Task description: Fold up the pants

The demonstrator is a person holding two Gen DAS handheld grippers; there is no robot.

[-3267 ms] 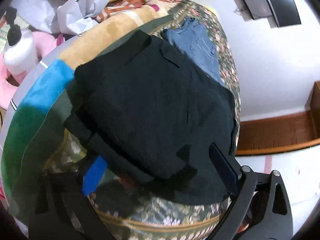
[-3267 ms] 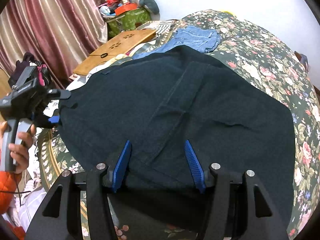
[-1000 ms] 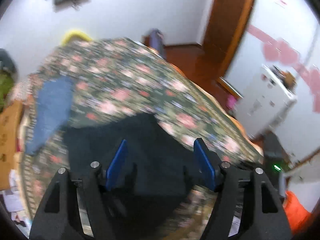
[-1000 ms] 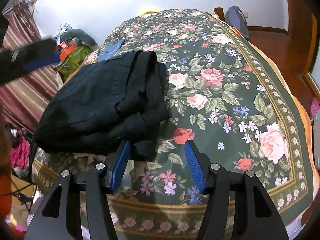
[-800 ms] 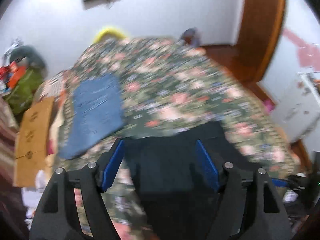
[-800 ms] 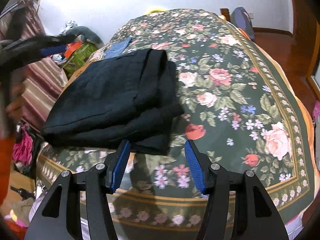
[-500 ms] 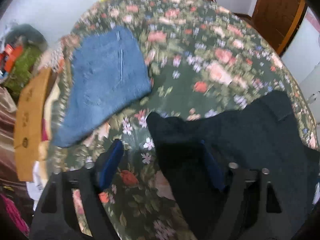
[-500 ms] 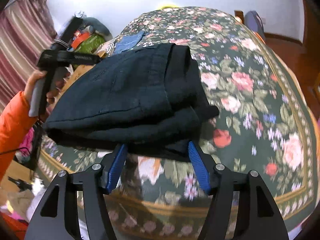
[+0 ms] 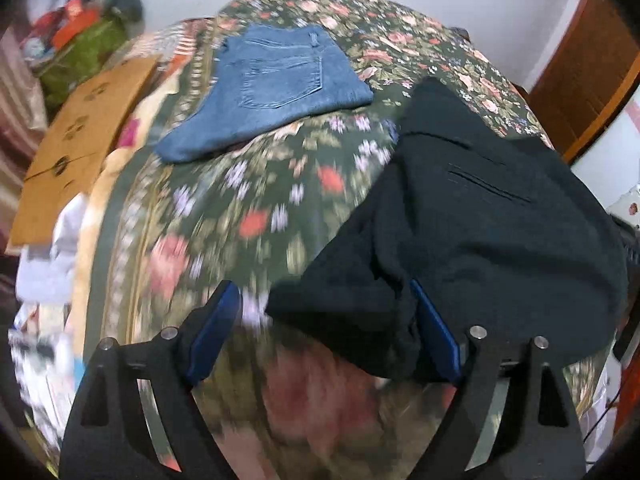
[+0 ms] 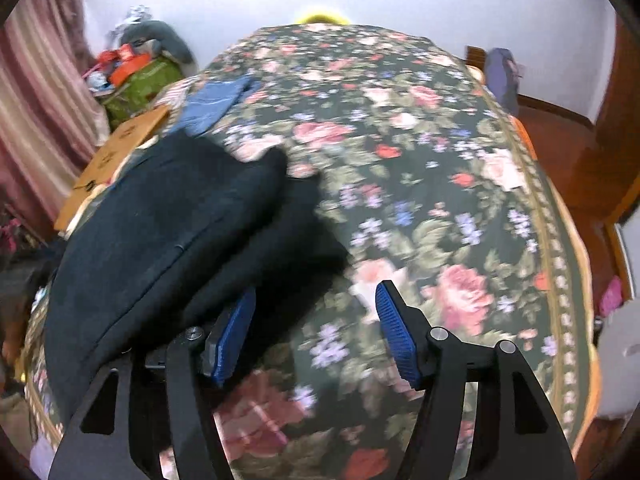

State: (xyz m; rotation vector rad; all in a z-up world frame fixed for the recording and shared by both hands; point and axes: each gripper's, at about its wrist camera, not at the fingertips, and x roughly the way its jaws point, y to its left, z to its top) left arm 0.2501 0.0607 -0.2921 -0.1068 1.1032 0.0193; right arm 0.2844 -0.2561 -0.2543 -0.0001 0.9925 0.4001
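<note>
lying folded on the bed (image 10: 440, 184): black pants (image 9: 480, 232); jeans (image 9: 276, 84) lying beyond; left tongs (image 9: 324, 332) and right tongs (image 10: 316, 332) both hanging released.

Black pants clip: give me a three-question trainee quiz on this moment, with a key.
1. True or false: the black pants lie folded on the floral bedspread.
2. Which garment lies beyond the black pants in the left wrist view? A) jeans B) white shirt C) red towel
3. Fill in: the left gripper and right gripper both stand ____, gripping nothing.

Key: 1 true; 2 A, the jeans; 3 open.
</note>
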